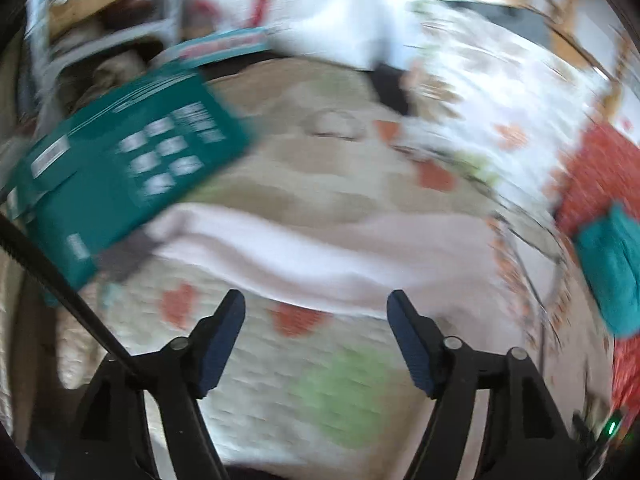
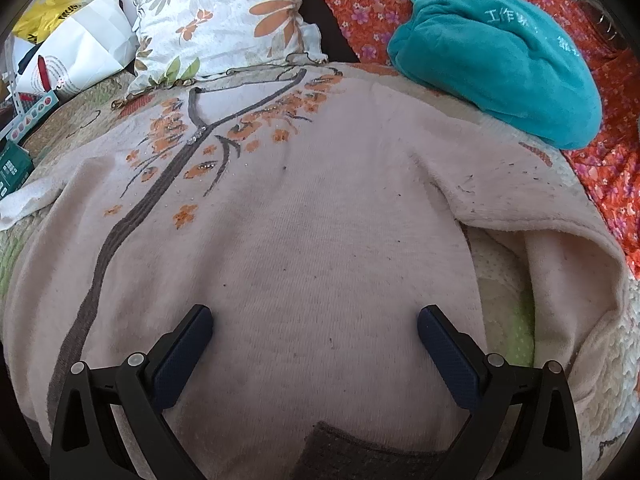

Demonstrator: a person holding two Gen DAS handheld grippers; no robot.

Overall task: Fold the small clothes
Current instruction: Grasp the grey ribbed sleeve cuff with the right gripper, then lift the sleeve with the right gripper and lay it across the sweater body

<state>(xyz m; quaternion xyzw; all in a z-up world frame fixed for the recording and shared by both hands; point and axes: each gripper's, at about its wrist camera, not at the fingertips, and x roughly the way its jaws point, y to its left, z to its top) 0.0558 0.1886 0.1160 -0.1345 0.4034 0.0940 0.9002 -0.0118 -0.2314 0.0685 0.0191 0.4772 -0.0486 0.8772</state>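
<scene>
A pale pink sweater [image 2: 320,220] with a grey branch and orange flower pattern lies spread flat on the bed, one sleeve folded at the right. My right gripper [image 2: 314,320] is open and empty, hovering close over the sweater's middle. In the blurred left wrist view the sweater [image 1: 320,248] shows as a pale pink band across the quilt. My left gripper [image 1: 316,304] is open and empty, just short of the sweater's near edge, above the quilt.
A teal plush bundle [image 2: 500,60] lies on an orange floral cloth [image 2: 360,0] at the back right. A floral pillow [image 2: 224,20] and white bags [image 2: 80,52] are at the back left. A teal box [image 1: 128,160] sits left on the patterned quilt [image 1: 320,380].
</scene>
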